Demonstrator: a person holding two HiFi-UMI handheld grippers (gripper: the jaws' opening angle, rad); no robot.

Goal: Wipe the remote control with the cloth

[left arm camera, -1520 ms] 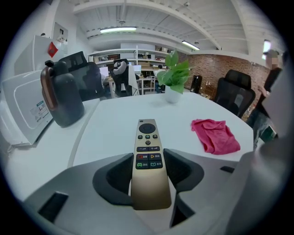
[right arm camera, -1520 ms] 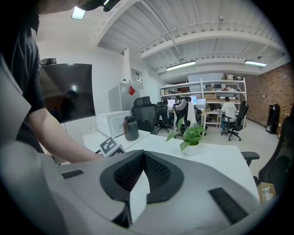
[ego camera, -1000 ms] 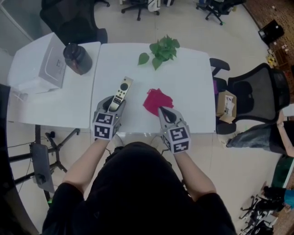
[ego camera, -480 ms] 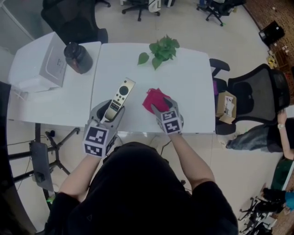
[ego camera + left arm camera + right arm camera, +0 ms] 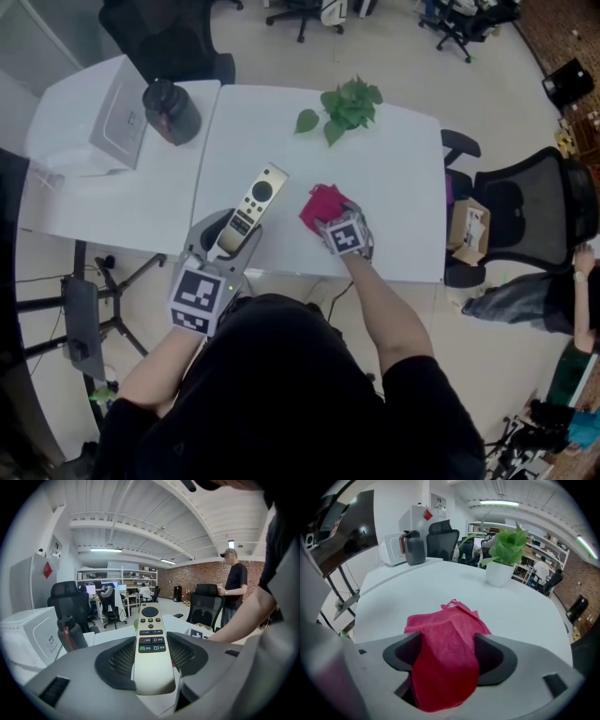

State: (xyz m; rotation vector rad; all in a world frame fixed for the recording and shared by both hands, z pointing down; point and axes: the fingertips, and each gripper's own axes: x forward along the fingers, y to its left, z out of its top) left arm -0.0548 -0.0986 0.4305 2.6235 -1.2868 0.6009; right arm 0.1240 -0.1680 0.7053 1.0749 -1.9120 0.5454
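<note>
**Remote in the left, cloth under the right**

Left gripper (image 5: 228,227) is clamped on the near end of the remote (image 5: 253,204), holding it over the bench (image 5: 398,159). Its long axis points away from me, leaning right. Right gripper (image 5: 328,216) sits over the red cloth (image 5: 319,200), jaws opening with the cloth bunched between them. The cloth lies just right of the remote, so I reckon it's grab, then swing left.

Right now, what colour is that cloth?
The cloth is a plain pinkish red, seen best in the right gripper view.
</note>
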